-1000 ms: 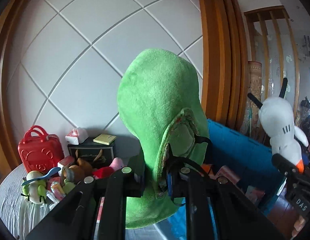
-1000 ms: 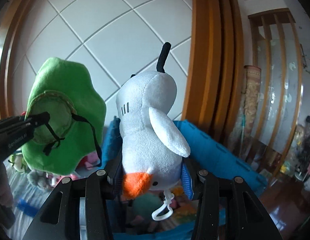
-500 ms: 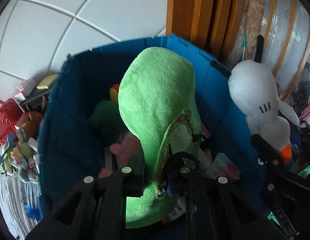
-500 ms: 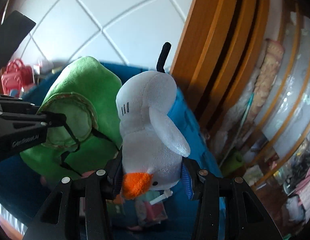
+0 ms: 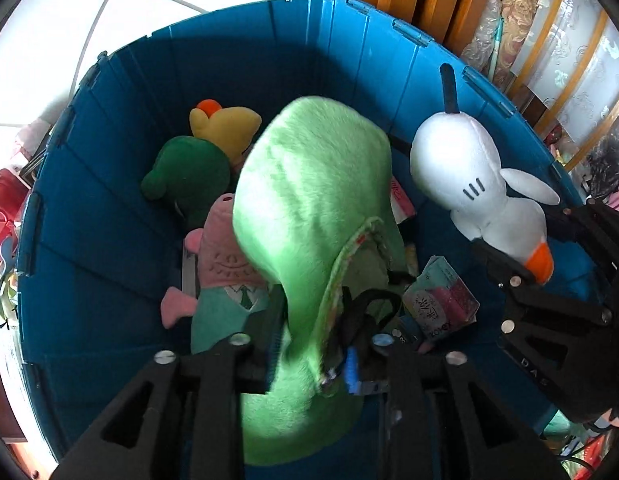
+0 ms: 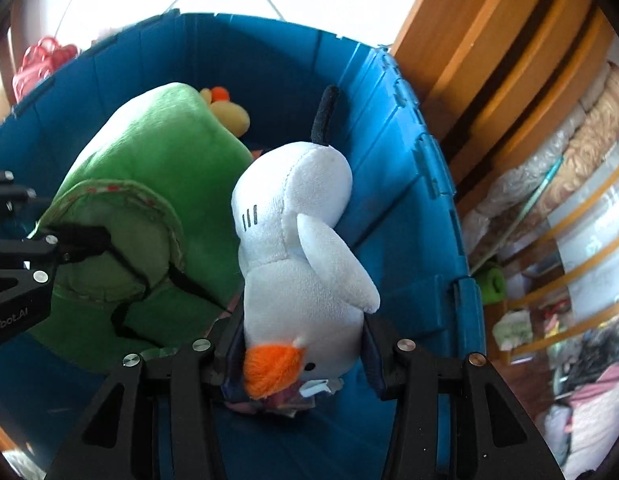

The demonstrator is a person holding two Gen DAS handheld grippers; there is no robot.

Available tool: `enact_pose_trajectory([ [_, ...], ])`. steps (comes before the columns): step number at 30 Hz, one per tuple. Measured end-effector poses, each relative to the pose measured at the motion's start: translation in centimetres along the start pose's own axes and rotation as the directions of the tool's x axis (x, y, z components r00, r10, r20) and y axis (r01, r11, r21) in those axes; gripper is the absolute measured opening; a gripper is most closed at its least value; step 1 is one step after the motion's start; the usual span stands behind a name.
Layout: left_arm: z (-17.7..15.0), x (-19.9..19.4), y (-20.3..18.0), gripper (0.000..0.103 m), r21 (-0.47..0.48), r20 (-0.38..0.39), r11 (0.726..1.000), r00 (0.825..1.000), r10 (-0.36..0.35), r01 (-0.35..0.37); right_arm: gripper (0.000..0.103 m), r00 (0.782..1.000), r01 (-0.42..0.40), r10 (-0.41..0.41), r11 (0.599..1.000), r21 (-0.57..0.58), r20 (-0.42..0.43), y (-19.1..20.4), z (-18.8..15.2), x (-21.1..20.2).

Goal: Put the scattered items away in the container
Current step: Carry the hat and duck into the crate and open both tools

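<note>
Green plush (image 5: 309,184), white plush (image 6: 297,248) over blue bin (image 5: 109,208)

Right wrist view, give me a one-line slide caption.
Right tool holds a white plush goose over the blue plastic bin, beside a green plush toy.

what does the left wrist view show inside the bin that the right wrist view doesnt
Only the left wrist view shows the pink pig toy, the dark green toy and the tissue pack. Only the right wrist view shows the rolled bedding beside the bin. Both show the blue bin, the green plush, the white goose and the yellow duck.
</note>
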State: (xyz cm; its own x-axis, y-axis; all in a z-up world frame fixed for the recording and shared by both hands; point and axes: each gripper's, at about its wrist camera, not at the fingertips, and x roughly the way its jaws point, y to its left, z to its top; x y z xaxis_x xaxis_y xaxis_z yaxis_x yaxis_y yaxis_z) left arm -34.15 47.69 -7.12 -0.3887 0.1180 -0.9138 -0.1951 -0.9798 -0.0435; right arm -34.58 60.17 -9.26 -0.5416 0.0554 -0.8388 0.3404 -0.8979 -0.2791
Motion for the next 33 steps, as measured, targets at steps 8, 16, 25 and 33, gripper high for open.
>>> enact_pose_trajectory([
  [8,-0.8,-0.2,-0.5,0.059,0.015,0.021,1.000,1.000,-0.008,0.007,0.048,0.999,0.018,-0.019,1.000,-0.011,-0.041,-0.1,0.2,0.4],
  [16,-1.6,-0.7,-0.8,0.060,0.018,0.034,1.000,0.999,0.001,-0.001,0.050,0.998,0.016,-0.019,0.999,-0.040,-0.065,0.4,0.7,0.4],
  [25,-2.6,-0.9,-0.7,0.060,0.012,0.049,1.000,0.999,0.019,-0.020,0.064,0.999,0.016,-0.017,1.000,-0.027,-0.036,0.4,0.1,-0.7],
  [33,-4.5,-3.2,-1.0,0.060,0.013,0.114,1.000,0.993,0.020,-0.021,0.066,0.999,-0.002,0.003,1.000,-0.026,0.032,0.7,-2.2,-4.6],
])
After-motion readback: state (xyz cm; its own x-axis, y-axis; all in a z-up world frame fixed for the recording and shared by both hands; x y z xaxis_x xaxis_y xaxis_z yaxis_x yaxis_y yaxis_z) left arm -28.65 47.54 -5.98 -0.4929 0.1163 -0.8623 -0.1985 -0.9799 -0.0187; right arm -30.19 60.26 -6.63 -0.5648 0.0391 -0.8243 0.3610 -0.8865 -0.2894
